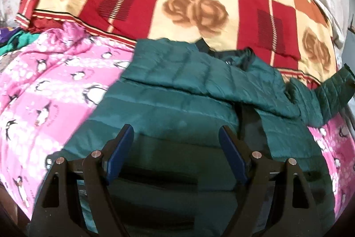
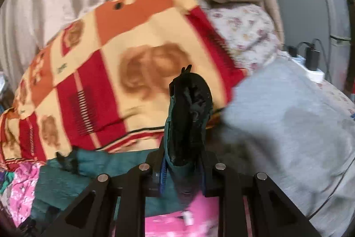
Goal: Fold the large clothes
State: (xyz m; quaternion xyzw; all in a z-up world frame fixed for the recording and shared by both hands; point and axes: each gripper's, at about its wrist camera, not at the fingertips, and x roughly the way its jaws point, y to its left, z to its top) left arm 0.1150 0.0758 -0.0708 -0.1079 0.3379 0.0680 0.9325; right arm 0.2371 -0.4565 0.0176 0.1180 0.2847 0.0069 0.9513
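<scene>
Currently, step: sleeve fold on green puffer jacket (image 1: 168, 90), judged early-mid; body laid flat, no fold across it yet.
Jacket loc: spread on pink penguin blanket (image 1: 44, 86), collar end touching red check quilt (image 1: 199, 3) ahead of fingers.
Left gripper (image 1: 176, 141): jaws wide apart, nothing between; we hover over jacket hem, fabric directly below & ahead of fingers.
Right gripper (image 2: 184, 148): jaws clamped on dark green cuff (image 2: 190, 108), which sticks up past fingertips.
Sleeve (image 1: 332, 90): raised at far right of left fingers.
Next move, est.: we carry cuff across jacket body, lay flat, release; left gripper to pin the body.
</scene>
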